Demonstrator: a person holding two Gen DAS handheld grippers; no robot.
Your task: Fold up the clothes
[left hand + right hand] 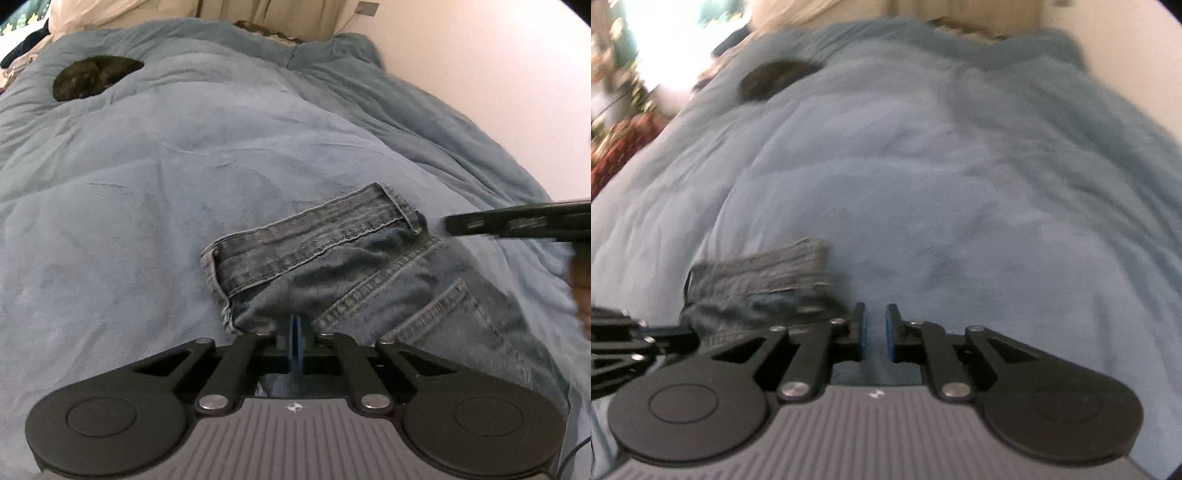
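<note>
Your jeans (332, 258) lie on the blue blanket (184, 184), waistband end turned away from you and the dark round shape (92, 79) far beyond them near the head of the bed. Your left gripper (295, 332) sits at the near edge of the jeans, pads pressed together with the denim bunched right against the tips; it looks clenched on a pinch of fabric, though the contact itself is hidden behind the pads.

Your right gripper (875, 332) hangs just beside the jeans, off their right edge, jaws parted a little with only blanket showing in the gap, so it grasps nothing.

The likely trouble: if your left pinch holds only the top layer, lifting will peel the jeans open instead of carrying the fold. A pinch that thin can also slip from heavy denim. If your right gripper closes where it is now, it will catch blanket, not jeans, and drag the bedding up with the fold.
</note>
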